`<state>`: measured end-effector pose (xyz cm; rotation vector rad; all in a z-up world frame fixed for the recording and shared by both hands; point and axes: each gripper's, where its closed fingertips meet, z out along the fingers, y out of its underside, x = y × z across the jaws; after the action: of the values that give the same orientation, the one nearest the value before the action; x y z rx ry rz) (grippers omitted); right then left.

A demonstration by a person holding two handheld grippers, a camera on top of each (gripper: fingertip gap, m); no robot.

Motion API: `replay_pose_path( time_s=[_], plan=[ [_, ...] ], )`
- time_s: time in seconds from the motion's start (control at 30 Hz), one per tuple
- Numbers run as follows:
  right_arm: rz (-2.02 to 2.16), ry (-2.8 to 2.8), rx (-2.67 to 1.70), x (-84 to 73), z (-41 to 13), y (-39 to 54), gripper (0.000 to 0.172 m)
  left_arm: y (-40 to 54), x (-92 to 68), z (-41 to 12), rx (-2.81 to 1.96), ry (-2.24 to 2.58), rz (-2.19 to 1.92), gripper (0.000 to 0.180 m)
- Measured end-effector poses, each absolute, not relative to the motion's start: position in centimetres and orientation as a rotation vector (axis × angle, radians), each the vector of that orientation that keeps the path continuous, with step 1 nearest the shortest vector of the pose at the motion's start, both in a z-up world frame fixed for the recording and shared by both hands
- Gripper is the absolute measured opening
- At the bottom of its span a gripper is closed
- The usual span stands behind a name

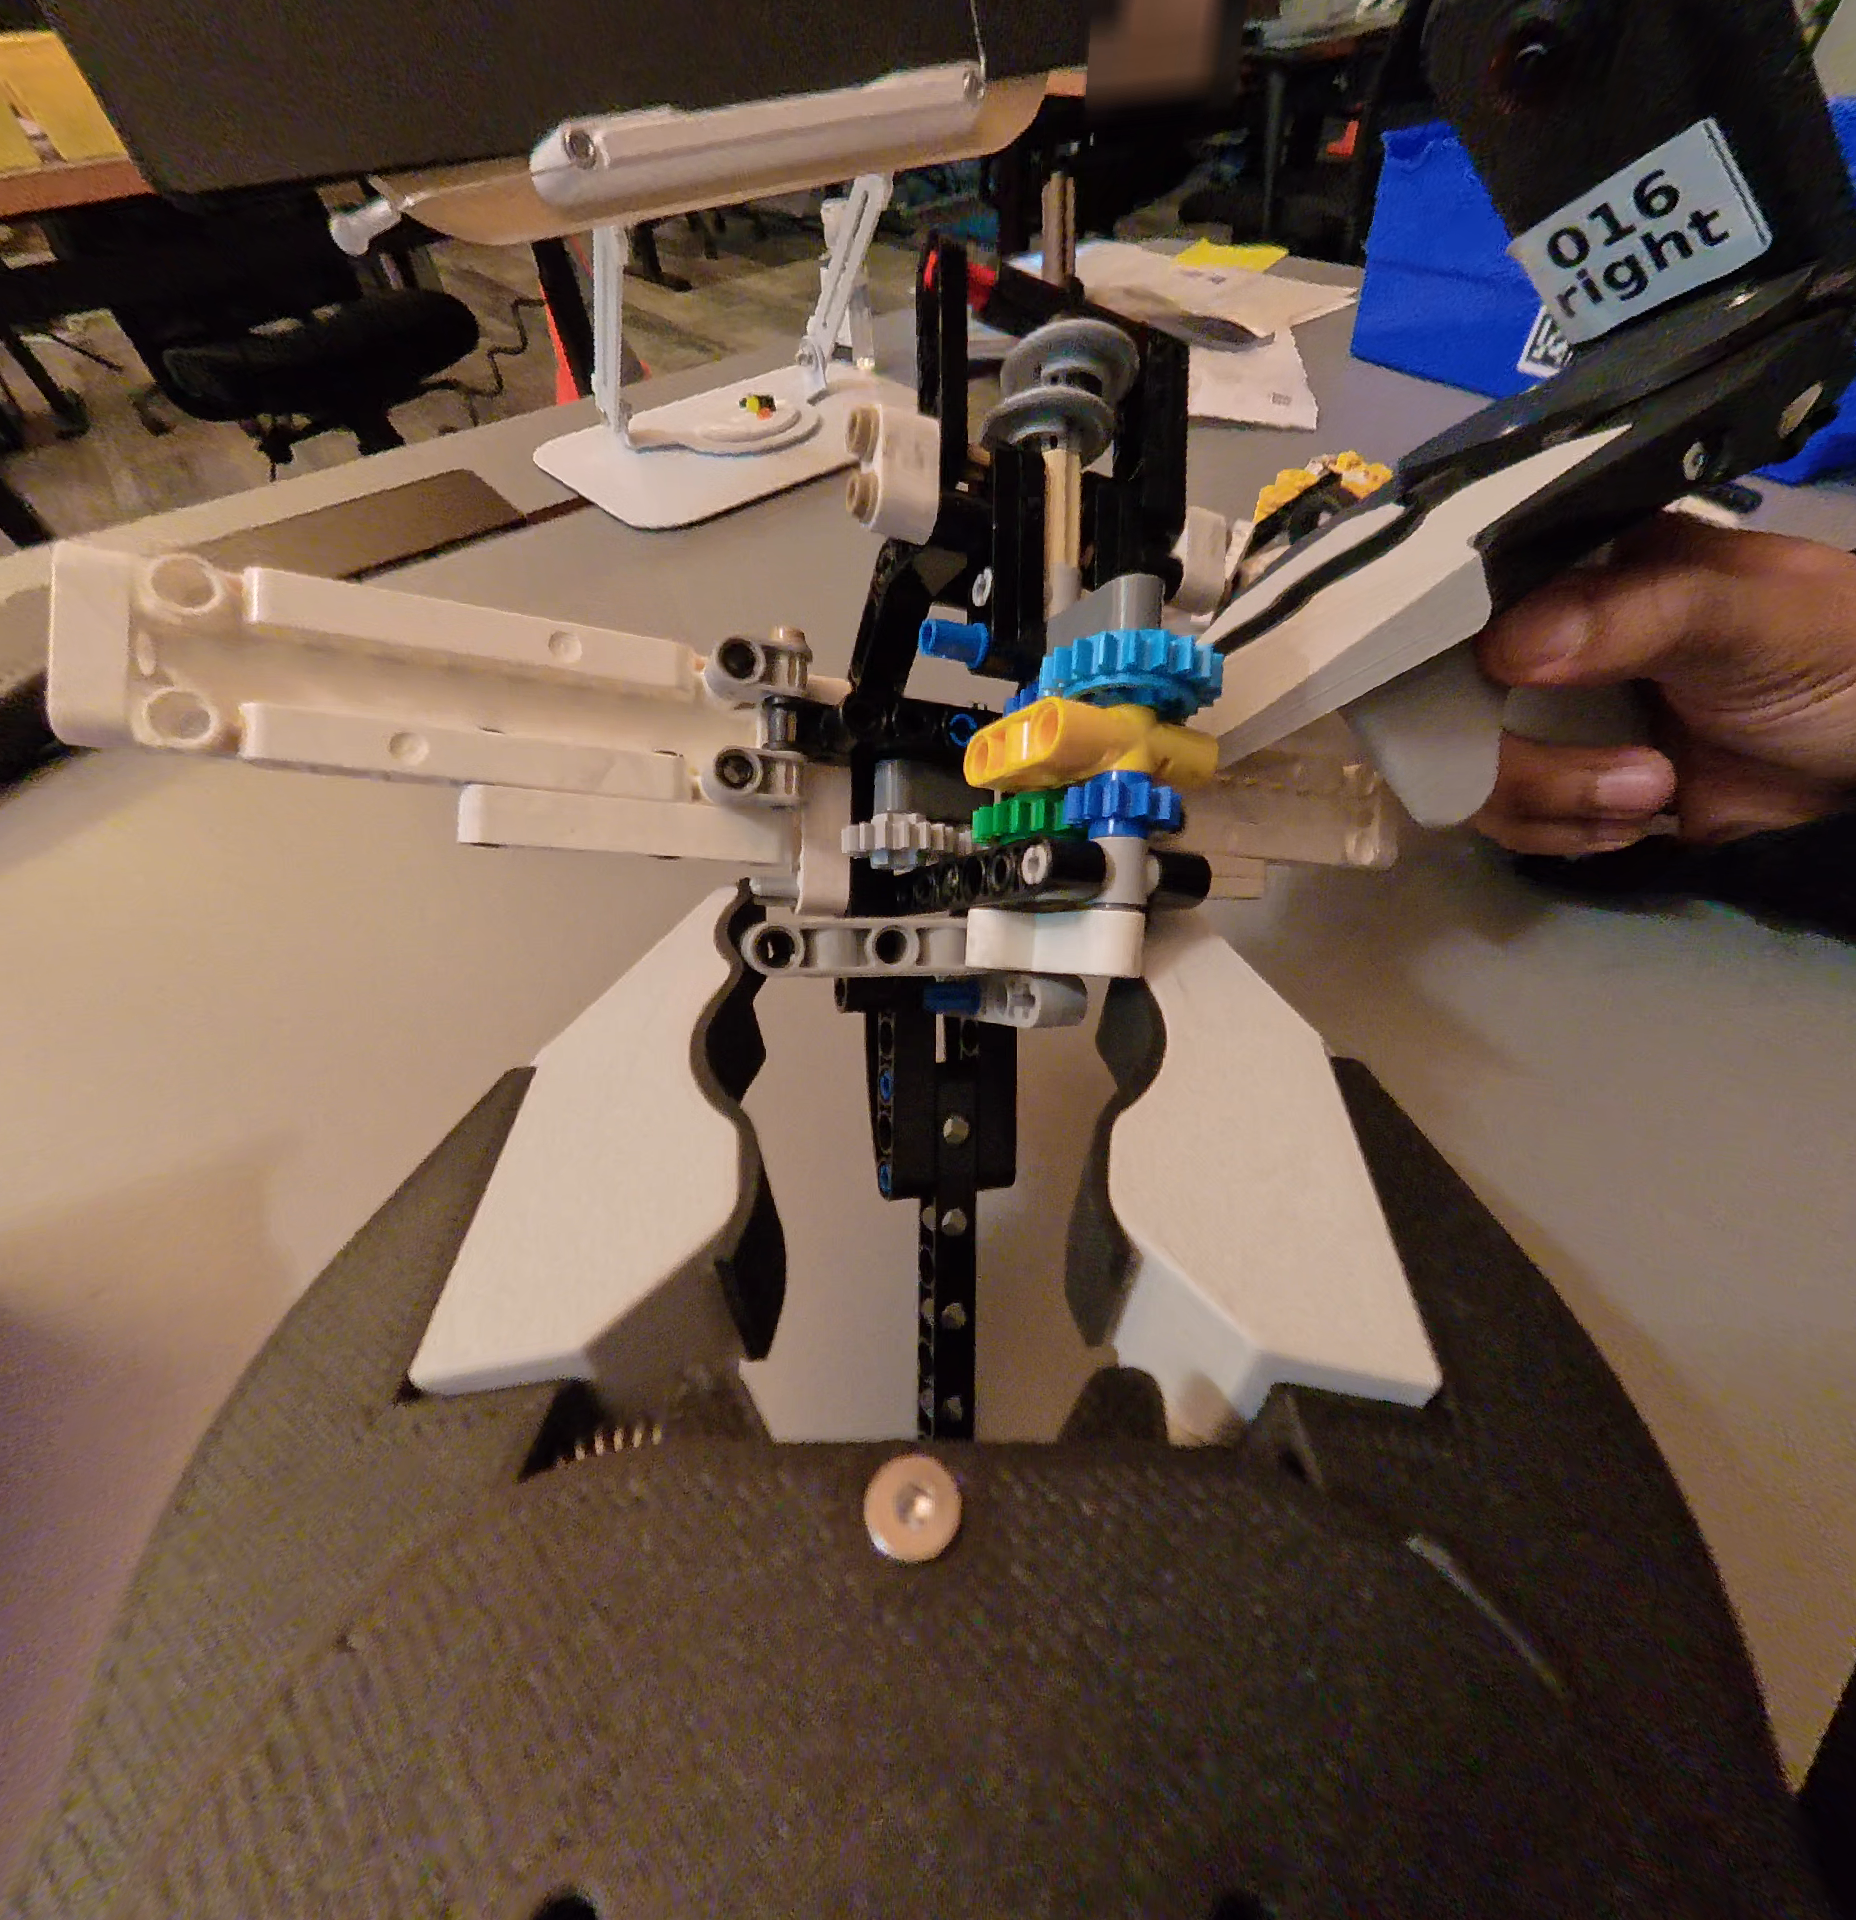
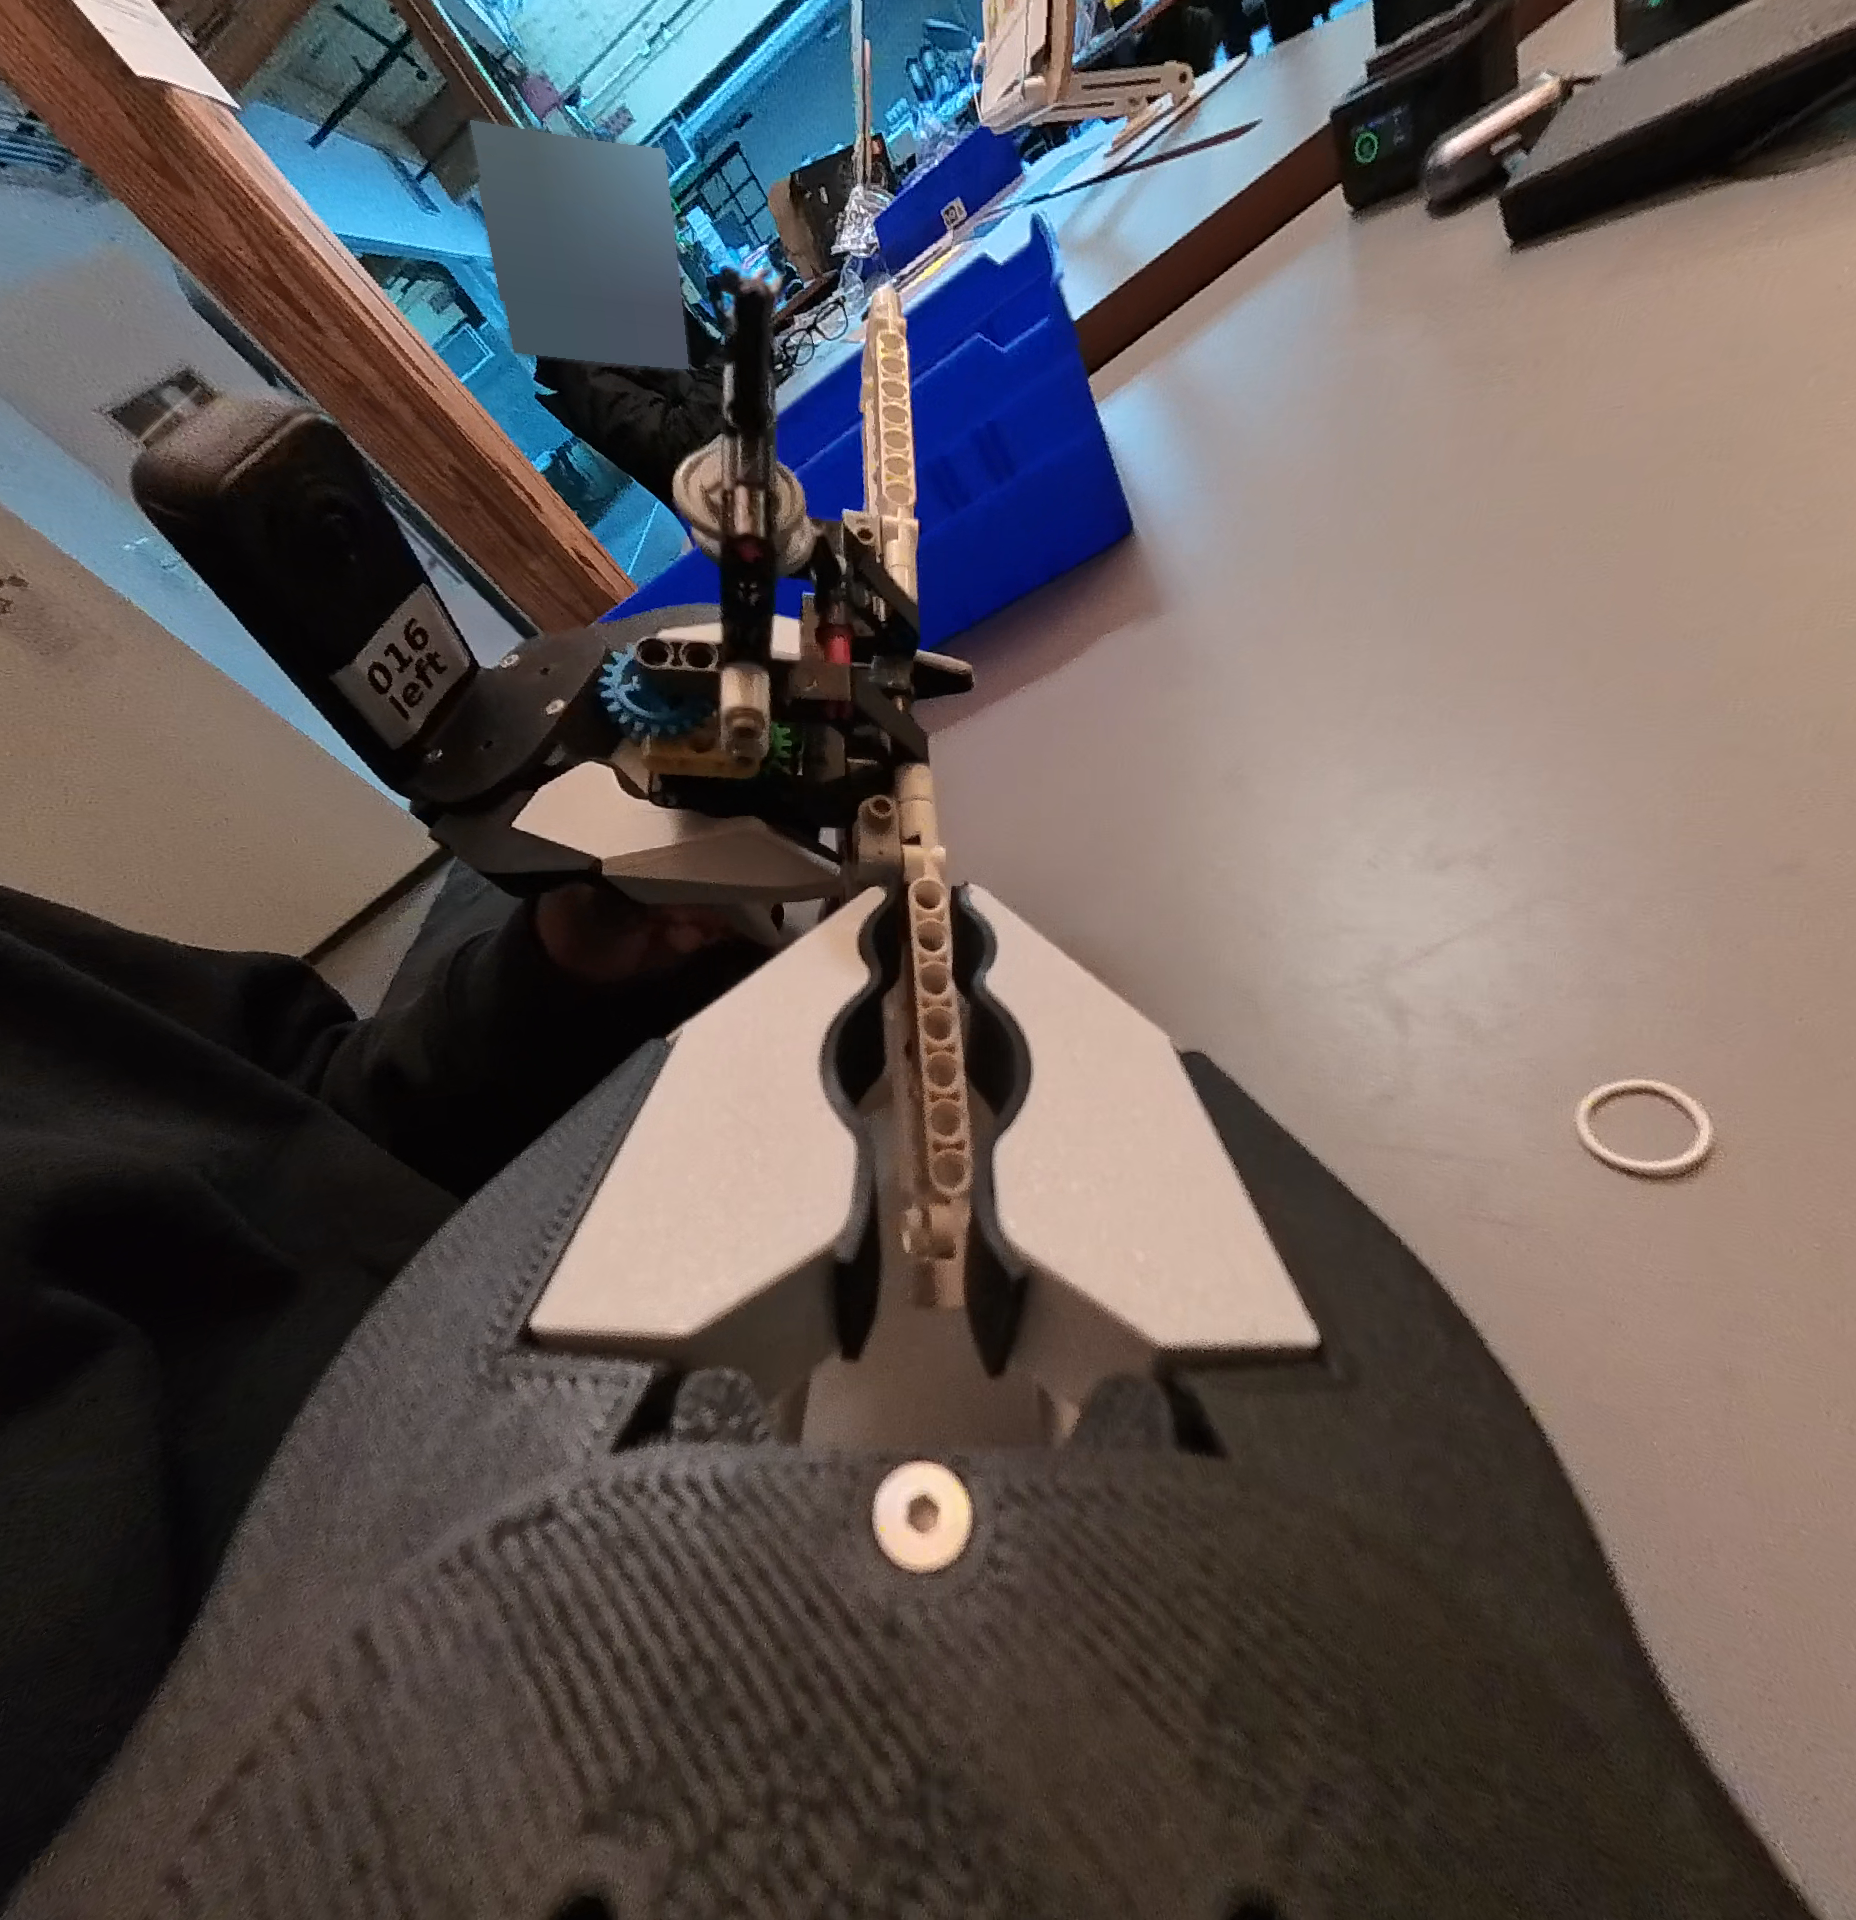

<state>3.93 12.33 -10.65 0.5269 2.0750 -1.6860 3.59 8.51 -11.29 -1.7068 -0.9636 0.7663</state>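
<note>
Plastic toy model (image 1: 1007, 790) hangs above the desk (image 1: 280, 1039), light, probably fragile at its gears; left tool (image 1: 929, 961) pinches its base, right tool (image 2: 929, 935) clamps a stiff white beam (image 2: 939, 1060).

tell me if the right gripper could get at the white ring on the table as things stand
Probably not right now. The white ring lies alone on bare table with nothing around it, but the right gripper is closed on the white holed beam of the brick model, so its fingers are occupied.
</note>
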Motion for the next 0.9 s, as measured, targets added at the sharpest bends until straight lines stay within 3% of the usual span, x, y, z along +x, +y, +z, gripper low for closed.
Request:
replay_pose_path(
  time_s=[0.9],
  plan=[
    [-1.21,2.255,0.662,3.8,-16.8,12.4,0.008,8.4,3.4,-16.6,-1.924,-1.223,0.483,0.065]
  ],
)
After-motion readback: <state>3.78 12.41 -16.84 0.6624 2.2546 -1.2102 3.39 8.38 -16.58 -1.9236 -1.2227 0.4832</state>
